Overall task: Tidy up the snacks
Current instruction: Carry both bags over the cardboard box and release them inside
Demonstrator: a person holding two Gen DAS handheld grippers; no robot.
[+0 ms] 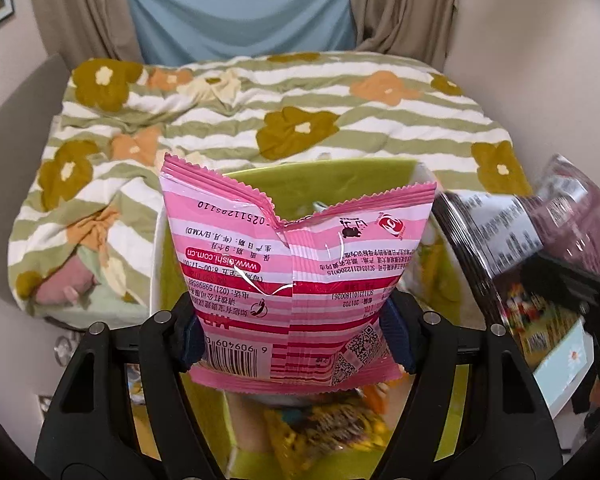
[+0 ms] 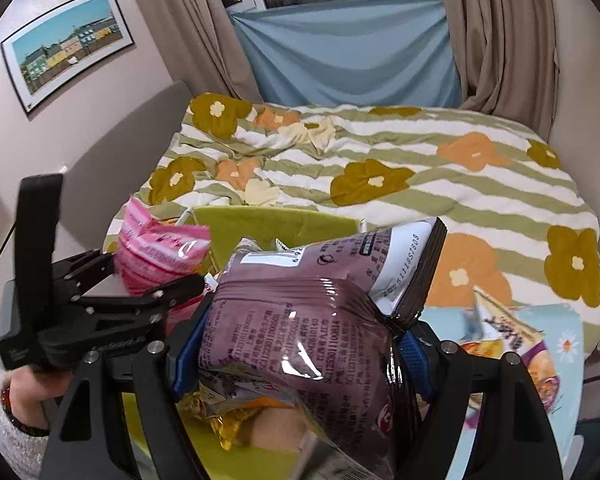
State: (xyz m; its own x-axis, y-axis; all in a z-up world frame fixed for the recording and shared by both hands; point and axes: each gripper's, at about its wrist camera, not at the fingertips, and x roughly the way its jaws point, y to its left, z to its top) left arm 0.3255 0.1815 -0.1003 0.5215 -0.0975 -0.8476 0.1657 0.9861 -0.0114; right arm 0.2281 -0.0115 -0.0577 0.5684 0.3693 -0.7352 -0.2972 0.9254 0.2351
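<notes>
Left wrist view: the left gripper [image 1: 296, 328] clamps a pink striped foil snack packet [image 1: 292, 264] at frame centre, blue pads pressing both its sides, above a lime-green fabric bin [image 1: 340, 176] holding other snacks. Right wrist view: the right gripper [image 2: 300, 344] grips a glossy maroon snack bag [image 2: 312, 320] at centre, over the same bin [image 2: 260, 224]. At left, the other gripper [image 2: 148, 280] carries the pink packet [image 2: 160, 248]. Behind lies a green-striped flowered quilt [image 2: 420, 168].

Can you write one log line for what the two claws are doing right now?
left claw: shut on pink snack bag | right claw: shut on purple snack bag | both over green bin
</notes>
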